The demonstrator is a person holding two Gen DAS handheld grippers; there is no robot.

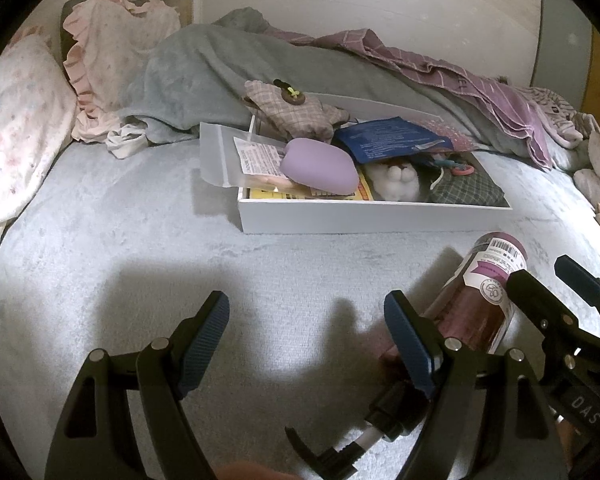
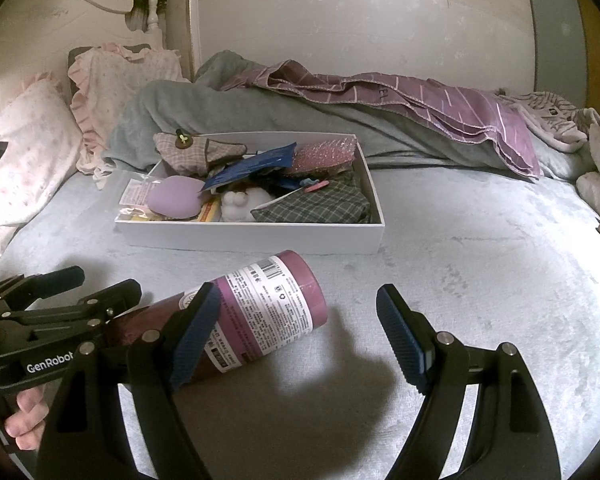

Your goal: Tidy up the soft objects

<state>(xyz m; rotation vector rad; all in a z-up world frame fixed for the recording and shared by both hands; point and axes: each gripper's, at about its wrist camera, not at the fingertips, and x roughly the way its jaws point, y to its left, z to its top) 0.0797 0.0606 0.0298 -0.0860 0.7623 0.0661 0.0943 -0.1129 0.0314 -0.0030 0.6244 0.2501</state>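
A white box [image 1: 372, 219] [image 2: 256, 236] sits on the pale blue bed, filled with soft items: a lilac pad [image 1: 320, 166] [image 2: 174, 196], a white plush [image 1: 396, 180] [image 2: 240, 202], a plaid pouch [image 1: 296, 110] [image 2: 192, 152] and green checked cloth [image 2: 320, 204]. A purple pump bottle [image 1: 480, 292] [image 2: 260, 308] lies on its side in front of the box. My left gripper [image 1: 306, 324] is open, its right finger beside the bottle's pump end. My right gripper [image 2: 298, 332] is open over the bottle's base end, holding nothing.
Floral ruffled pillows [image 1: 112, 68] [image 2: 28, 148] lie at the left. A grey blanket [image 1: 220, 64] [image 2: 228, 108] and a purple striped cloth [image 1: 480, 80] [image 2: 460, 108] are heaped behind the box, along the wall. More fabric lies at the right edge [image 2: 596, 188].
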